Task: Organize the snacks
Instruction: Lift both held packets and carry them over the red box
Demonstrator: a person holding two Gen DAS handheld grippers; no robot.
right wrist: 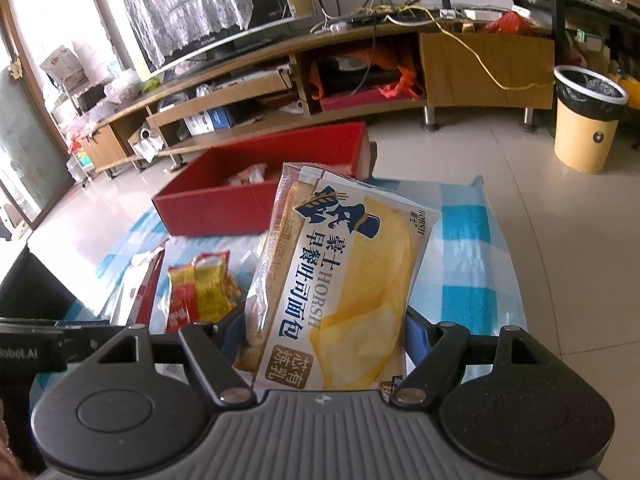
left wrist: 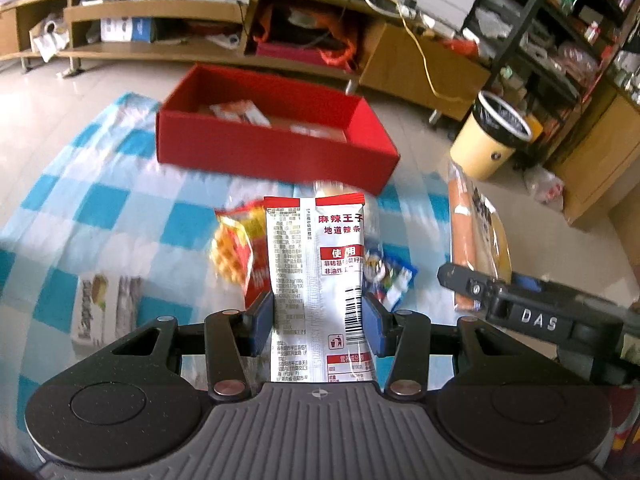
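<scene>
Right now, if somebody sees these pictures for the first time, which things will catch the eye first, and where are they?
The left gripper holds a white and red spicy-snack packet upright in the middle of its view, and the right gripper holds a yellow and white plastic bread bag. Behind both stands an open red cardboard box with a few packets inside, on a blue and white checked cloth.

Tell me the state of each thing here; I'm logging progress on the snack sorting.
Left gripper: shut on the spicy strip packet, held off the cloth.
Right gripper: shut on the bread packet, held up.
Red box: open, some packets already inside.
Red-yellow snack bag: lying loose on the checkered cloth.
Blue packet: lying on the cloth.
Trash bin: upright, lined, lidless.
</scene>
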